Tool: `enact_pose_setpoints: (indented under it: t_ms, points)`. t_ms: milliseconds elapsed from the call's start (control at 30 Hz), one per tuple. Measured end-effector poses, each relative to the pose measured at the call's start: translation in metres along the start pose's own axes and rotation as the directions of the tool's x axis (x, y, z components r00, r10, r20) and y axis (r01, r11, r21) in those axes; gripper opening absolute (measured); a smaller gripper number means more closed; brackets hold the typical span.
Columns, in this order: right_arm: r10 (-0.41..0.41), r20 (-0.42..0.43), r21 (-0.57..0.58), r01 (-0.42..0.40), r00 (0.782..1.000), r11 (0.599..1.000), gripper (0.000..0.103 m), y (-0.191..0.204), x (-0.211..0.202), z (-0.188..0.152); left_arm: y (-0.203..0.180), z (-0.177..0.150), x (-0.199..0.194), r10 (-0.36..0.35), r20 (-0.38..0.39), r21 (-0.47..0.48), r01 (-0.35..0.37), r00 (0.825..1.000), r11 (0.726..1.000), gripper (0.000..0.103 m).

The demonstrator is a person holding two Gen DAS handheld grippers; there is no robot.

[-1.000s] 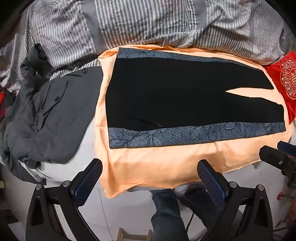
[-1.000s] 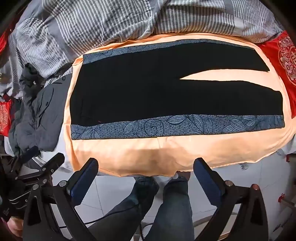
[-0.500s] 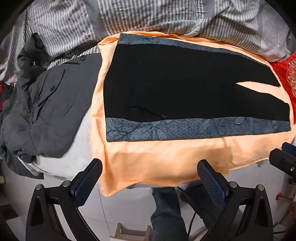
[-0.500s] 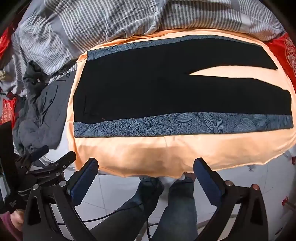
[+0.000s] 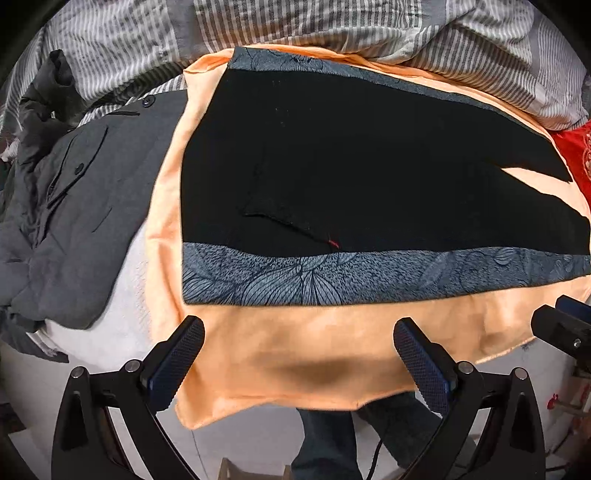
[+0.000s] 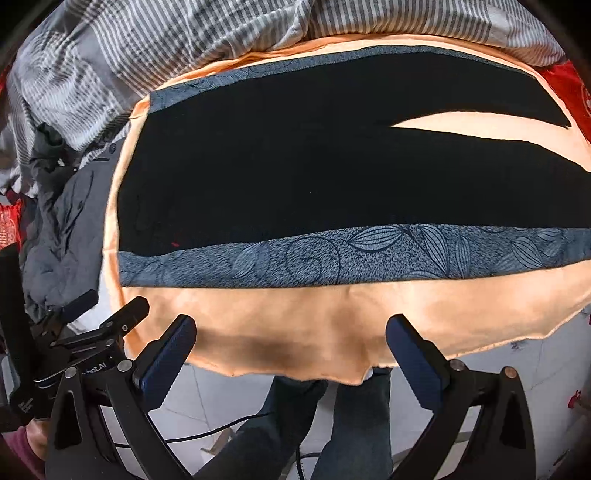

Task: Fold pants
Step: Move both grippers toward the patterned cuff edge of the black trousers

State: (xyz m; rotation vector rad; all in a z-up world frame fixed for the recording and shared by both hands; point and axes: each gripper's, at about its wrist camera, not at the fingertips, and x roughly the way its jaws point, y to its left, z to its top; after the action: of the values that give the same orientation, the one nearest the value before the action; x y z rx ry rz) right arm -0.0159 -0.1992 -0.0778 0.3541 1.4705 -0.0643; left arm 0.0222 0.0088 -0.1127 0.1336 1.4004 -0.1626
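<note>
Black pants [image 5: 351, 166] [image 6: 295, 166] with grey-blue leaf-patterned side stripes lie flat on an orange cloth [image 5: 314, 354] [image 6: 295, 317], waist to the left, legs spread apart at the right. A pocket edge with a small red stitch [image 5: 333, 242] shows near the front stripe. My left gripper [image 5: 297, 350] hovers open over the cloth's front edge below the waist end, holding nothing. My right gripper [image 6: 290, 349] is open too, over the front edge near the middle of the pants. The left gripper's body [image 6: 85, 332] shows at the left of the right wrist view.
A grey buttoned jacket [image 5: 74, 206] lies crumpled left of the cloth. A striped grey duvet [image 5: 295, 26] is bunched along the back. A red cushion [image 5: 580, 162] sits at the far right. The person's legs [image 6: 314, 424] and a cable are on the tiled floor below.
Both grippers have moved forward and down toward the front edge of the cloth; the pants now look larger and closer. The pants have not moved.
</note>
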Motion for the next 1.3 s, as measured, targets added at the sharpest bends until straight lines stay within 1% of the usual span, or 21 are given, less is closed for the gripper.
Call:
enact_pose_setpoints:
  t_ms: [67, 133, 200, 467, 800, 1300]
  points:
    - [-0.014, -0.007, 0.007, 0.014, 1.000, 1.000, 0.103, -0.003, 0.014, 0.001, 0.001, 0.001, 0.011, 0.004, -0.010, -0.014, -0.004, 1.000, 1.000, 0.103]
    - [-0.017, -0.012, 0.019, 0.017, 1.000, 1.000, 0.103, -0.007, 0.023, 0.002, 0.003, 0.004, 0.021, -0.003, -0.017, -0.036, 0.003, 1.000, 0.999, 0.103]
    - [-0.017, -0.011, 0.034, 0.017, 1.000, 0.999, 0.103, -0.012, 0.030, 0.002, 0.004, 0.005, 0.027, 0.004, -0.015, -0.046, -0.005, 1.000, 0.999, 0.103]
    - [-0.003, -0.017, 0.063, 0.004, 1.000, 0.998, 0.103, -0.017, 0.043, 0.007, 0.015, 0.016, 0.034, 0.019, 0.003, -0.091, -0.019, 1.000, 0.996, 0.103]
    - [0.005, -0.017, 0.073, -0.004, 1.000, 0.997, 0.103, -0.022, 0.047, 0.010, 0.016, 0.014, 0.037, 0.043, 0.000, -0.091, -0.043, 0.999, 0.995, 0.103]
    - [0.005, -0.017, 0.077, -0.004, 1.000, 0.997, 0.103, -0.027, 0.046, 0.008, 0.007, 0.014, 0.038, 0.051, -0.006, -0.075, -0.051, 0.999, 0.996, 0.103]
